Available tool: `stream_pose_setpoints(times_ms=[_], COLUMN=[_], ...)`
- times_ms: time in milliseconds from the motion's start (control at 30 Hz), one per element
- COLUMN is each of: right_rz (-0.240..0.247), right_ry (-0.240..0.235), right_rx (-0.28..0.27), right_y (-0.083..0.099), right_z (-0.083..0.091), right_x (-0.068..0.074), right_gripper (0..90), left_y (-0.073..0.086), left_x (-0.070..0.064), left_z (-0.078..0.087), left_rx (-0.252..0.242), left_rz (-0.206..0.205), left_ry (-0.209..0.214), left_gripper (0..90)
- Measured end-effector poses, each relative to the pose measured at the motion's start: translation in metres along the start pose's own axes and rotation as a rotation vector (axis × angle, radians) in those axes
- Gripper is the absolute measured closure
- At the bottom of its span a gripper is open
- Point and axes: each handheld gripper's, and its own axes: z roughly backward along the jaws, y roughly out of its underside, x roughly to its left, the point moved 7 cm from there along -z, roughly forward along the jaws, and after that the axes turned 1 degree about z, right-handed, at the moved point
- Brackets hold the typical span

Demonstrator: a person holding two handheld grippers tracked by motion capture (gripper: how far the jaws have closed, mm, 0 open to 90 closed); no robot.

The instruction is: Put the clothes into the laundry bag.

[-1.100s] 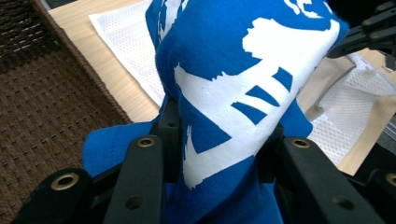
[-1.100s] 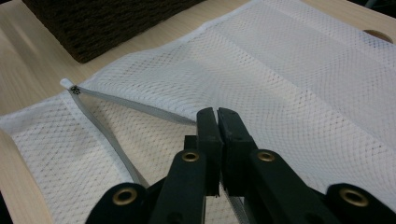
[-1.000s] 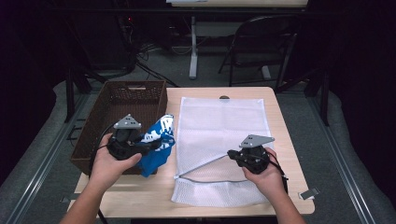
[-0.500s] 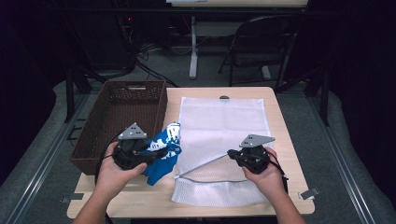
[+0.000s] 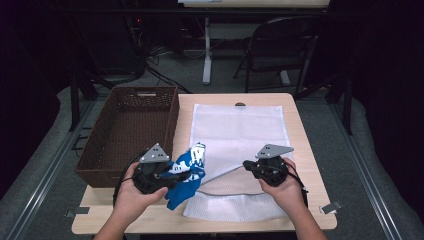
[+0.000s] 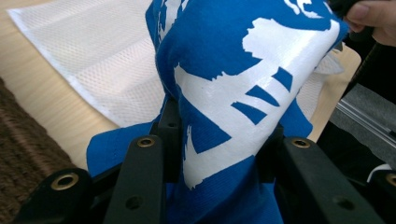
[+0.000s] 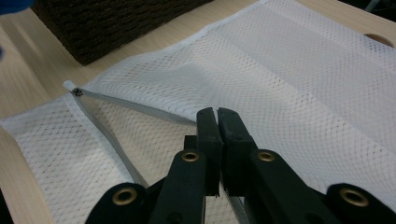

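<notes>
A blue garment with a white print (image 5: 189,167) hangs bunched from my left gripper (image 5: 182,176), which is shut on it just left of the bag's opening. In the left gripper view the garment (image 6: 233,93) fills the space between the jaws of the left gripper (image 6: 219,140). A white mesh laundry bag (image 5: 240,132) lies flat on the table. My right gripper (image 5: 248,166) is shut on the upper edge of its zippered opening and holds it slightly raised. In the right gripper view, the right gripper (image 7: 217,116) pinches the mesh bag (image 7: 289,79) at the grey zipper (image 7: 135,108).
A brown wicker basket (image 5: 127,130) stands at the table's left side, next to the bag. The wooden table (image 5: 302,130) has bare strips to the right of the bag and along its front edge. Chairs and cables stand on the floor beyond.
My left gripper has carried the blue garment to the right, from beside the basket to the bag's opening. The right gripper has kept its hold in place.
</notes>
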Motion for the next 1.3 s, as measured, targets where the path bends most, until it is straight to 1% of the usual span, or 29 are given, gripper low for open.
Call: stream_pose_setpoints(times_ms=[100, 267, 367, 567, 667, 700, 800, 900, 1000, 1067, 1100, 1133, 1167, 1200, 1233, 1300], right_rz=[0.001, -0.003, -0.002, 0.000, -0.007, -0.002, 0.000, 0.000, 0.001, 0.003, 0.002, 0.004, 0.006, 0.006, 0.006, 0.009], right_ry=[0.000, -0.002, -0.003, -0.004, -0.005, -0.004, -0.005, -0.004, -0.005, -0.005, -0.006, -0.007, -0.006, -0.005, -0.005, -0.006], right_rx=[-0.001, 0.000, 0.001, -0.001, -0.001, -0.002, -0.004, -0.005, -0.005, -0.005, -0.005, -0.005, -0.005, -0.006, -0.005, -0.005], right_y=[0.000, 0.000, 0.000, -0.001, -0.001, -0.001, -0.001, -0.001, -0.002, -0.002, -0.002, -0.002, -0.002, -0.002, -0.002, -0.003], right_z=[0.000, 0.000, 0.000, -0.001, 0.000, 0.000, 0.000, 0.001, 0.001, 0.000, 0.000, 0.000, 0.000, 0.000, 0.000, -0.001], right_x=[0.000, 0.001, 0.001, 0.001, 0.002, 0.002, 0.001, 0.001, 0.001, 0.002, 0.002, 0.002, 0.002, 0.003, 0.003, 0.004], right_gripper=[88.0, 88.0, 88.0, 88.0, 88.0, 87.9, 88.0, 88.0, 88.0, 88.0, 88.0, 88.0, 88.0, 88.0, 88.0, 88.0], left_y=[0.002, 0.005, 0.006, 0.006, 0.006, 0.006, 0.008, 0.012, 0.016, 0.018, 0.019, 0.020, 0.020, 0.021, 0.021, 0.023], left_x=[-0.005, -0.014, -0.019, -0.031, -0.037, -0.038, -0.043, -0.046, -0.049, -0.052, -0.053, -0.054, -0.055, -0.057, -0.058, -0.060], left_z=[-0.007, -0.020, -0.027, -0.041, -0.047, -0.049, -0.056, -0.062, -0.068, -0.071, -0.073, -0.075, -0.076, -0.078, -0.080, -0.085], left_rx=[0.005, 0.009, 0.015, 0.030, 0.037, 0.037, 0.033, 0.041, 0.044, 0.043, 0.045, 0.046, 0.051, 0.053, 0.048, 0.056], left_rz=[-0.006, -0.007, -0.019, -0.027, -0.043, -0.046, -0.042, -0.039, -0.045, -0.047, -0.054, -0.052, -0.058, -0.053, -0.050, -0.058], left_ry=[0.005, 0.036, 0.049, 0.079, 0.086, 0.089, 0.103, 0.116, 0.124, 0.120, 0.127, 0.125, 0.125, 0.132, 0.130, 0.135], left_gripper=[64.9, 64.9, 65.0, 65.0, 65.0, 65.0, 65.0, 65.0, 65.0, 65.0, 64.9, 65.0, 65.0, 65.0, 65.0, 65.0])
